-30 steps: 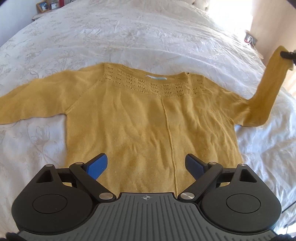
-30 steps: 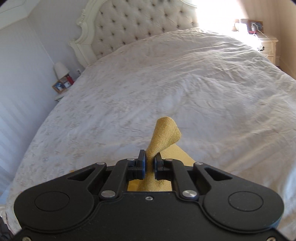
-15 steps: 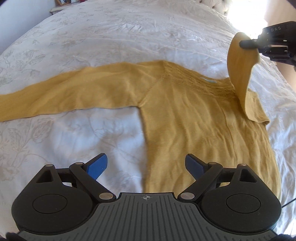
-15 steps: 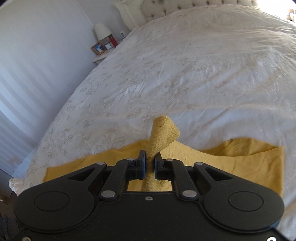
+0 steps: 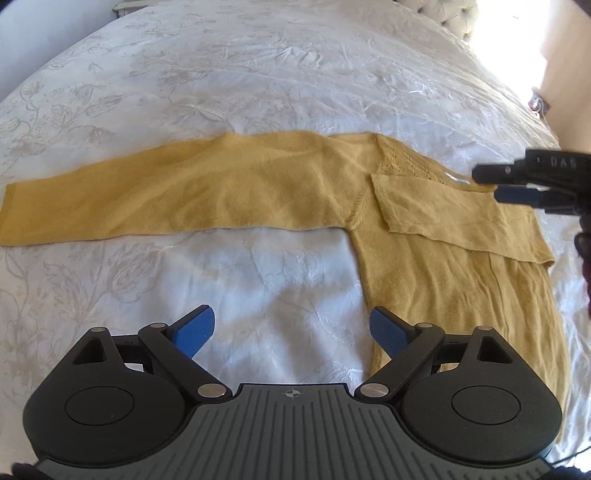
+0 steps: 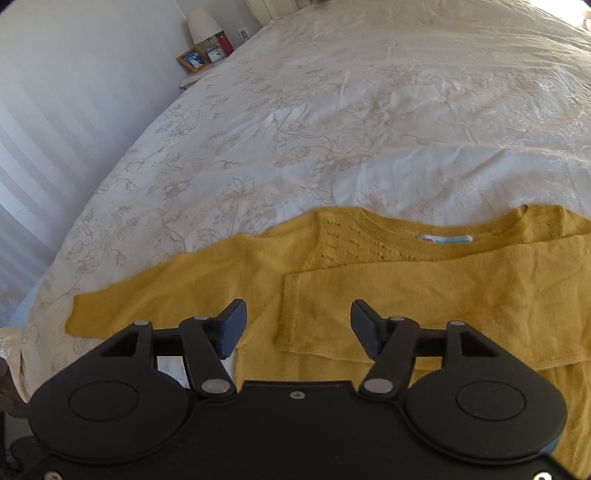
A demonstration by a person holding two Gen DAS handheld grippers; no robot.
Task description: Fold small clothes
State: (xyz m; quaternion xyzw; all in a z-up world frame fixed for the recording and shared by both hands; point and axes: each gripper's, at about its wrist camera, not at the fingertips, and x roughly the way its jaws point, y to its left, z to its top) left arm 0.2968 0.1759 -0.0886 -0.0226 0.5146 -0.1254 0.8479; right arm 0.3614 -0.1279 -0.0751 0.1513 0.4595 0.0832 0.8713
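A mustard-yellow knitted sweater (image 5: pixel 436 280) (image 6: pixel 480 295) lies flat on the white bed. One sleeve (image 5: pixel 166 195) stretches out to the left. The other sleeve (image 5: pixel 443 214) (image 6: pixel 388 299) lies folded across the chest, its cuff (image 6: pixel 290 314) free between and just beyond my right gripper's (image 6: pixel 297 326) jaws, which are opening with nothing pressed by the pads. In the left wrist view the right gripper (image 5: pixel 517 184) hovers over the neckline at the right edge. My left gripper (image 5: pixel 291 328) is open above bare sheet, beside the sweater's left side seam.
The white floral bedspread (image 5: pixel 258 74) (image 6: pixel 369 110) covers the whole bed. A bedside table with a lamp (image 6: pixel 201 24), a photo frame (image 6: pixel 192 59) and a small clock stands at the far left. A tufted headboard (image 5: pixel 454 14) is at the back.
My right gripper carried the raised sleeve across and down onto the chest, then let go of it. My left gripper slid left, from over the sweater's body to over the sheet.
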